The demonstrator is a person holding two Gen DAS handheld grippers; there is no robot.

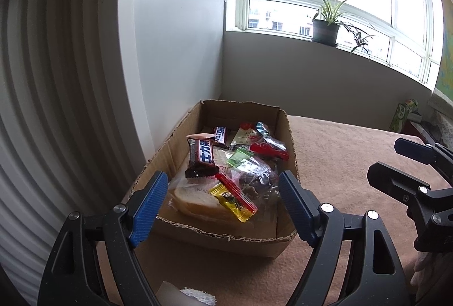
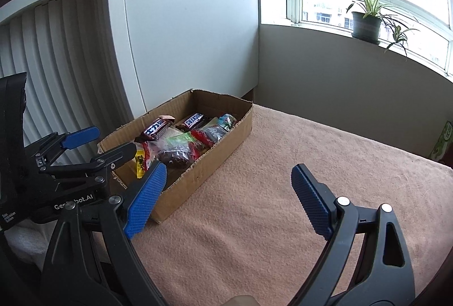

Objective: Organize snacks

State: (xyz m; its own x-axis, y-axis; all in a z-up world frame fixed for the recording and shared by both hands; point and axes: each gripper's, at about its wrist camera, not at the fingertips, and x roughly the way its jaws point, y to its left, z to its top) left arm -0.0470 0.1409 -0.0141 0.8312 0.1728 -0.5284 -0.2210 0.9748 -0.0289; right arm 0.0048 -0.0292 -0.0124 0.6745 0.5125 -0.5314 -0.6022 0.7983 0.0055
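Snacks seemingly all in box [image 1: 286,133]; left gripper [image 1: 220,205] over its near end, right gripper [image 2: 226,198] beside it, both agape, empty. Next: likely withdraw.

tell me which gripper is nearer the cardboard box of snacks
Left. The left gripper hovers open right at the cardboard box, over its near end. The right gripper is open too, off to the box's right over the bare peach cloth.

Box [image 2: 198,178] open-topped, heaped w/ snacks [image 1: 226,173]; blanket [image 2: 269,207] right prob. free.
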